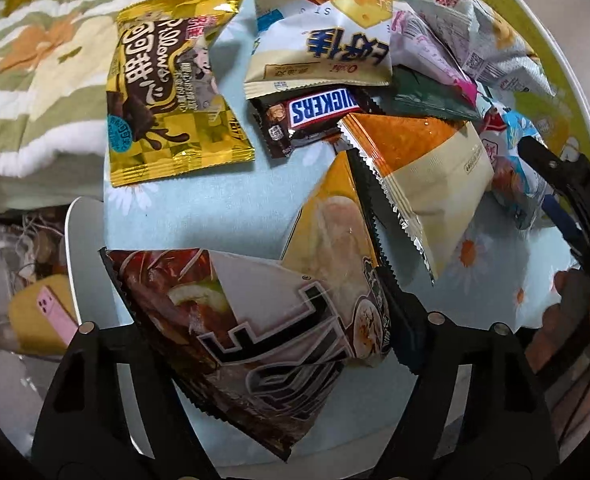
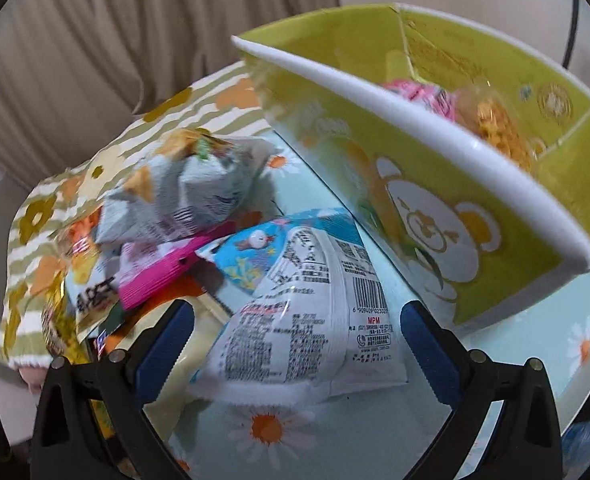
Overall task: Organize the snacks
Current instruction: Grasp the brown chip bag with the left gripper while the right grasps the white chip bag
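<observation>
The round table [image 1: 215, 208], under a pale blue daisy cloth, carries everything; its white rim curves just left of the left gripper [image 1: 263, 344], so there is little room to slide that way before the edge.

Ahead and to the right of the right gripper [image 2: 295, 340] stands the lime-green box [image 2: 447, 248], open-topped, with a white rim and an inner divider. It already holds a pink packet and a gold one, so it looks like the bin the snacks are meant for. Its near wall stands close ahead of the gripper's right finger, leaving little room to move on that side.

The loose packets lie overlapping ahead of both grippers, probably tipped out for sorting.

The left gripper is partly closed around a dark noodle packet [image 1: 263, 328], which fills the gap. Whether the pads actually press it I cannot tell.

The right gripper is spread wide, holding nothing; the white-and-blue snack bag [image 2: 303, 312] lies flat between its fingers, clear of both blue pads [image 2: 167, 344].

Farther ahead of the left gripper lie the gold chocolate pillow pack [image 1: 171, 92] and, smallest, a Snickers bar [image 1: 315, 114] tucked under a cream packet.
</observation>
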`<state>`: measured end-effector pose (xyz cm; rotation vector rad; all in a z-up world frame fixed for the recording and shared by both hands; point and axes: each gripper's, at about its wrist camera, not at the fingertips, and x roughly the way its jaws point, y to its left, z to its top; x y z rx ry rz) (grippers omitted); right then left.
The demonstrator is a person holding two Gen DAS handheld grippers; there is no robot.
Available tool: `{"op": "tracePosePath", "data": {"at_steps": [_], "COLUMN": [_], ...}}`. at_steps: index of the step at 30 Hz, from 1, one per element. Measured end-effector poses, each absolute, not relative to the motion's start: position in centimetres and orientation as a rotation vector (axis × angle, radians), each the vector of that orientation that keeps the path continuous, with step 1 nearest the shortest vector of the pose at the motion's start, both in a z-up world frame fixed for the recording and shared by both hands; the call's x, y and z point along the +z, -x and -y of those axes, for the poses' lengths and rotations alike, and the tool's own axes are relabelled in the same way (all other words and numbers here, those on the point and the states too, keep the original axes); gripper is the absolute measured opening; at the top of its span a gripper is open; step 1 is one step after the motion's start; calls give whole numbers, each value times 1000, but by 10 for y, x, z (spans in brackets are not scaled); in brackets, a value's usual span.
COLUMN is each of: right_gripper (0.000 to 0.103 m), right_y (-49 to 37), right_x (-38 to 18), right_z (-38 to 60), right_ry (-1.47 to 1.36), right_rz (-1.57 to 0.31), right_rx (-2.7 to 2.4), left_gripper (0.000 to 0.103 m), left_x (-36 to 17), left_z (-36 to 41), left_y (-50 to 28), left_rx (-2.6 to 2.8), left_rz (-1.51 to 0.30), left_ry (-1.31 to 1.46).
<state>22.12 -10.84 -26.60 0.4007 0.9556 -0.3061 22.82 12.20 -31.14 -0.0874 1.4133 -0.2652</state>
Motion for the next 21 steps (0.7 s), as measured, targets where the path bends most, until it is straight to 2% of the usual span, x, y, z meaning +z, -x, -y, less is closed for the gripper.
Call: {"op": "tracePosePath", "data": {"at_steps": [13,21], "right_gripper": [101,78], "right_y": [-246,-240], "right_x": [-291,-291], "right_z": [123,122], "right_ry": [-450,-441], "right_rz": [-1040,-1055], "right_rx": [-359,-298], "left_gripper": [72,72], "left_x": [-292,-278], "left_z": [-142,-144], "left_y": [-226,-220], "left_rx": [-238,-228], "left_rz": [-1368,-1333], "left_ry": [94,104]}}
